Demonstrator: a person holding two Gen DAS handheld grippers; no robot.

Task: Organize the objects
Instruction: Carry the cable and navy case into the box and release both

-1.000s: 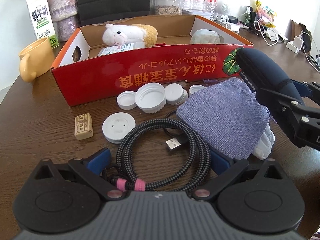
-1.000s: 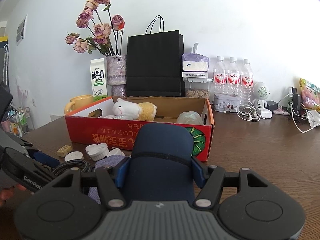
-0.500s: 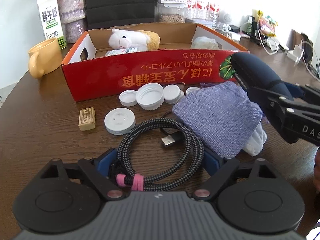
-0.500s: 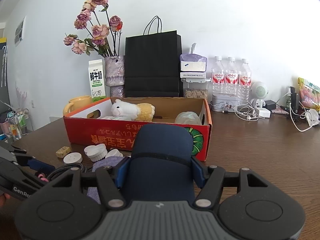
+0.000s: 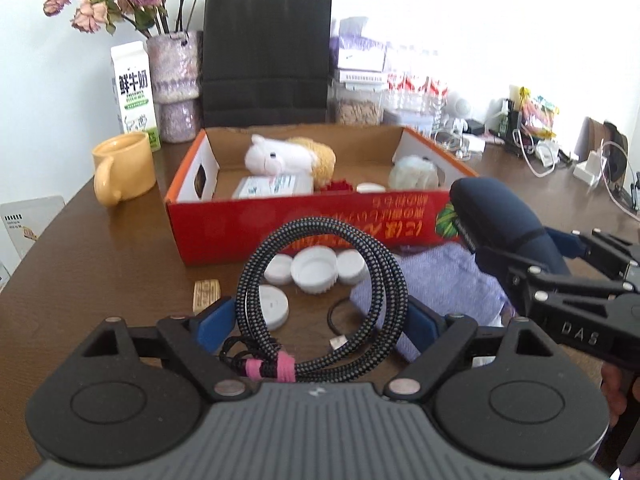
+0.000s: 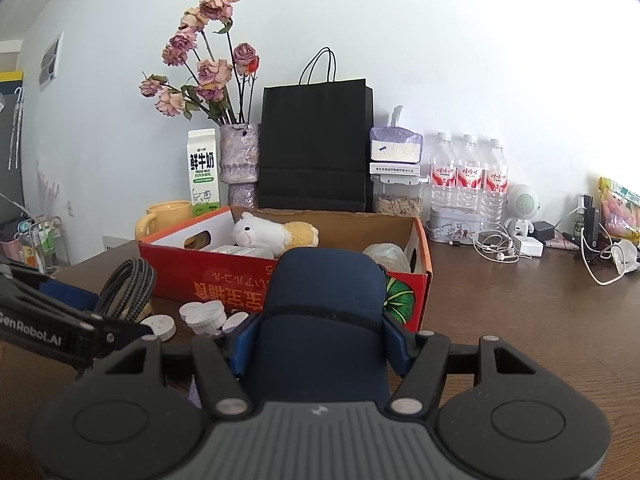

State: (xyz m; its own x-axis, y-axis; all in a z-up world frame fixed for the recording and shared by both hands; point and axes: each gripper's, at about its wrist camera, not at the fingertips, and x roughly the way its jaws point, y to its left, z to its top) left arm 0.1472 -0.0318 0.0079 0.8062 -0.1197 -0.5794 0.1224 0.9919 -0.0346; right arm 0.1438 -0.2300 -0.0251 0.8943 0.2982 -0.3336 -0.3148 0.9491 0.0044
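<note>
Left wrist view first: our left gripper [image 5: 320, 322] pinches the coiled braided cable [image 5: 320, 292], its jaws having just closed in a little onto the coil, which stands tilted up off the desk [image 5: 100, 272]. The red box [image 5: 304, 228] near the desk's far edge already holds a plush toy [image 5: 288, 156], a small carton and a wrapped bundle; white caps [image 5: 314, 268], a round puck, a small block and a purple pouch [image 5: 448, 280] are left in front of it. Right wrist view: our right gripper [image 6: 320, 340] clamps a dark blue case [image 6: 324, 320], just short of the box's front wall, whose rim we judge both loads must clear; the desk's right half lies open.
</note>
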